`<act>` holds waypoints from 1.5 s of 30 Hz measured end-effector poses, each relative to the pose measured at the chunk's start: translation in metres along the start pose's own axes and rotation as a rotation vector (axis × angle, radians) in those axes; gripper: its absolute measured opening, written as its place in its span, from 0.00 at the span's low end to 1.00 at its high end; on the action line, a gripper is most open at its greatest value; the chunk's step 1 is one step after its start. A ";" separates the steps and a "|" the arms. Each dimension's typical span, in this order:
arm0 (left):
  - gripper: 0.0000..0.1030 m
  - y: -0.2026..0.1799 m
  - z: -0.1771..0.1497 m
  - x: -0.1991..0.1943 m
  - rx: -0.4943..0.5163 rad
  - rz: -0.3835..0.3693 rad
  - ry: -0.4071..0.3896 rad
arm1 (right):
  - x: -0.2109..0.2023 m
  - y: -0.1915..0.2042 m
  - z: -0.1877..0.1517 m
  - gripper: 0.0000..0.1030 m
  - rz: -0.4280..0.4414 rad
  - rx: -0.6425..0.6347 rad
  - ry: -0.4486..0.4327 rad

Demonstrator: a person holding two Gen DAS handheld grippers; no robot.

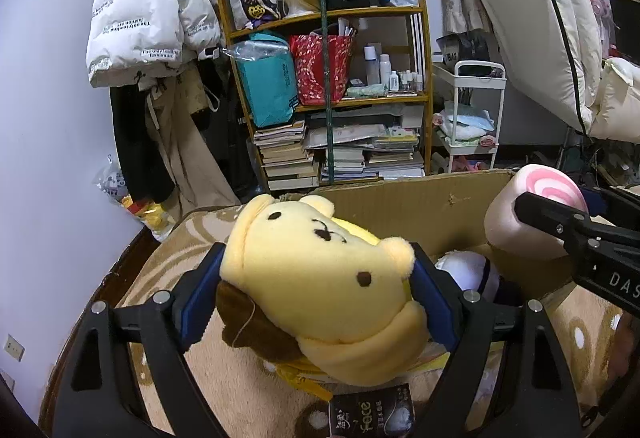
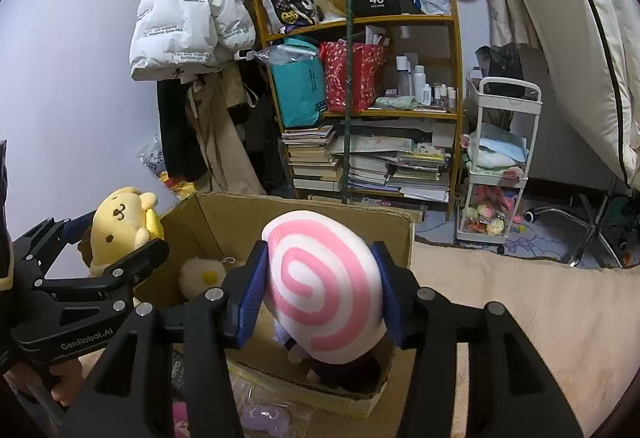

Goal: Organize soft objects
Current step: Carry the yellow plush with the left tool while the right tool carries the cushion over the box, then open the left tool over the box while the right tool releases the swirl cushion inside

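Now left gripper [image 1: 316,290] clamps yellow plush [image 1: 320,286]; right gripper [image 2: 322,290] clamps swirl cushion [image 2: 326,290] above box [image 2: 224,214].

Both grippers' jaws clamped, side by side

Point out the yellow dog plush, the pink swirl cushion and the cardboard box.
yellow dog plush [image 1: 320,278], left wrist view, on its face.
pink swirl cushion [image 2: 320,286], right wrist view, on the spiral end.
cardboard box [image 2: 240,226], right wrist view, on the inner back wall.
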State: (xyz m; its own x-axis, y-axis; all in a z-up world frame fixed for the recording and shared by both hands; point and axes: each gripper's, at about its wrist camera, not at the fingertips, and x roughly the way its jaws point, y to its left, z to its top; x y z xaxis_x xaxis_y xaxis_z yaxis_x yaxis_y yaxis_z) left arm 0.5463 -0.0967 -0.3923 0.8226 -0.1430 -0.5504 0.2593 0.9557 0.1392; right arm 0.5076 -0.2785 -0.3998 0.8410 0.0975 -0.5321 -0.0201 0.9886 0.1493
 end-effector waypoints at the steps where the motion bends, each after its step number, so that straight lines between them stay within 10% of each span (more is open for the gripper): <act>1: 0.83 0.000 0.000 0.001 0.000 0.001 0.004 | 0.000 0.000 0.000 0.54 -0.001 -0.001 0.001; 30: 0.99 0.008 -0.004 -0.029 -0.023 -0.010 -0.007 | -0.036 0.012 -0.003 0.99 -0.016 0.004 -0.013; 45: 0.99 0.023 -0.021 -0.091 -0.047 0.033 0.044 | -0.089 0.015 -0.013 1.00 -0.028 0.047 -0.023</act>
State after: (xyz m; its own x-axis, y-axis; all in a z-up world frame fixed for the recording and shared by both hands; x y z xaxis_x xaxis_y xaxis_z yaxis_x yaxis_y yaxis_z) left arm 0.4669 -0.0569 -0.3560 0.8070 -0.1010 -0.5819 0.2078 0.9708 0.1197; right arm 0.4256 -0.2706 -0.3606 0.8533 0.0663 -0.5172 0.0288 0.9844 0.1736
